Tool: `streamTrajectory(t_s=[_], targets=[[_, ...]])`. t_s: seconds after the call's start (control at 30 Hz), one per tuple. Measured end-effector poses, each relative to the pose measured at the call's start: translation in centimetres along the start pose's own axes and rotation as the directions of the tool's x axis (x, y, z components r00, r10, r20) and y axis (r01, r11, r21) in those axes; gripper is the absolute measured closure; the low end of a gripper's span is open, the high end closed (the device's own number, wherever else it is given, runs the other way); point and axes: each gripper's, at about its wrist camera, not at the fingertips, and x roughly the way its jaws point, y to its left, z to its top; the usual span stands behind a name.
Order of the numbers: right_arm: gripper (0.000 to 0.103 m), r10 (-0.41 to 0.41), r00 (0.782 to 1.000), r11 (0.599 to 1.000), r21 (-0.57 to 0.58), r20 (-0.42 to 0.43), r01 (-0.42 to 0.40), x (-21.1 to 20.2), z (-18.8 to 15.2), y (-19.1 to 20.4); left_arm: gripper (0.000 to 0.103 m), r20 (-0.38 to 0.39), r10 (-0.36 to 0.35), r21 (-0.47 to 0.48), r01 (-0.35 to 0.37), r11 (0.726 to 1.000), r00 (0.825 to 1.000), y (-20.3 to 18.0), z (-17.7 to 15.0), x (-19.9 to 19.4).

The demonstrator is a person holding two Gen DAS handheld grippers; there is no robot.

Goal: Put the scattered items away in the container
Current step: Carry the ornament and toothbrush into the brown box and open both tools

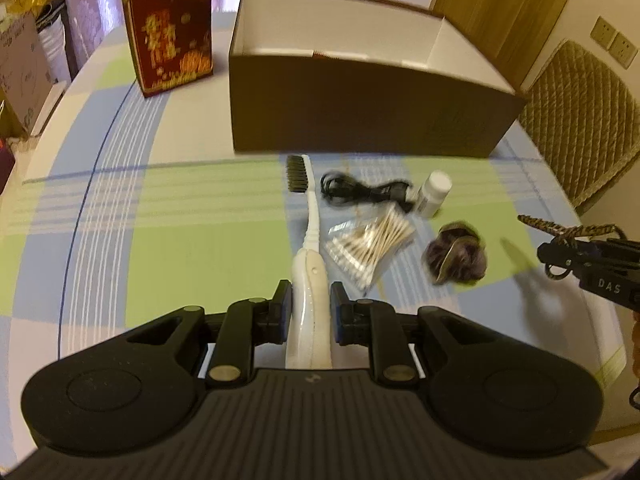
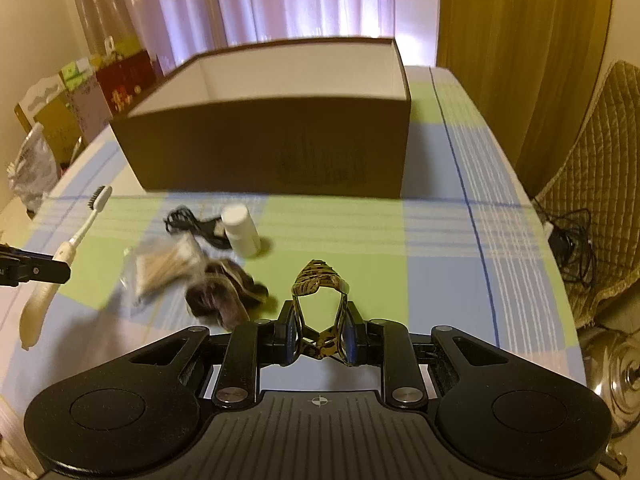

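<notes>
Our left claw gripped the toothbrush by its thick handle, a light, stiff, rather slick thing, best held there. The swabs, cable, bottle and scrunchie lay on the desk before the box. Our right claw pinched a springy hair clip, probably brittle plastic.

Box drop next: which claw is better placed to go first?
Right, probably. The right claw holds the hair clip facing the box squarely; the left claw's long toothbrush needs more clearance.
</notes>
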Motion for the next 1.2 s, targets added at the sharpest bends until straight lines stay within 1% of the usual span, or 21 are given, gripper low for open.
streamTrajectory(t_s=[0.23,0.37,0.57,0.83,1.0,1.2], targets=[[0.077,0.011,0.999,1.000,-0.013,0.051,-0.010,-0.5,2.4,0.9,0.087,0.053,-0.027,0.010,0.027,1.000,0.998,-0.9,2.4,-0.7],[0.077,0.022,0.996,1.000,-0.025,0.085,-0.020,-0.5,4.0,1.3,0.087,0.086,-0.045,0.030,0.043,0.999,0.995,-1.7,4.3,-0.7],[0.077,0.032,0.988,0.999,-0.035,0.151,-0.027,-0.3,7.3,1.8,0.087,0.152,-0.061,0.041,0.055,0.998,0.987,-2.0,8.2,-0.7],[0.077,0.021,0.976,0.999,-0.045,0.219,-0.012,1.6,12.5,1.2,0.087,0.233,-0.066,0.034,0.060,0.998,0.970,-1.0,14.9,-0.4],[0.077,-0.001,0.975,0.999,-0.040,0.224,0.010,4.1,15.4,0.2,0.087,0.249,-0.068,0.006,0.068,0.998,0.966,-0.4,18.9,1.4],[0.077,-0.017,0.984,1.000,-0.021,0.175,0.021,7.9,17.5,-1.1,0.087,0.227,-0.043,-0.022,0.049,0.999,0.973,-0.1,22.4,5.0]])
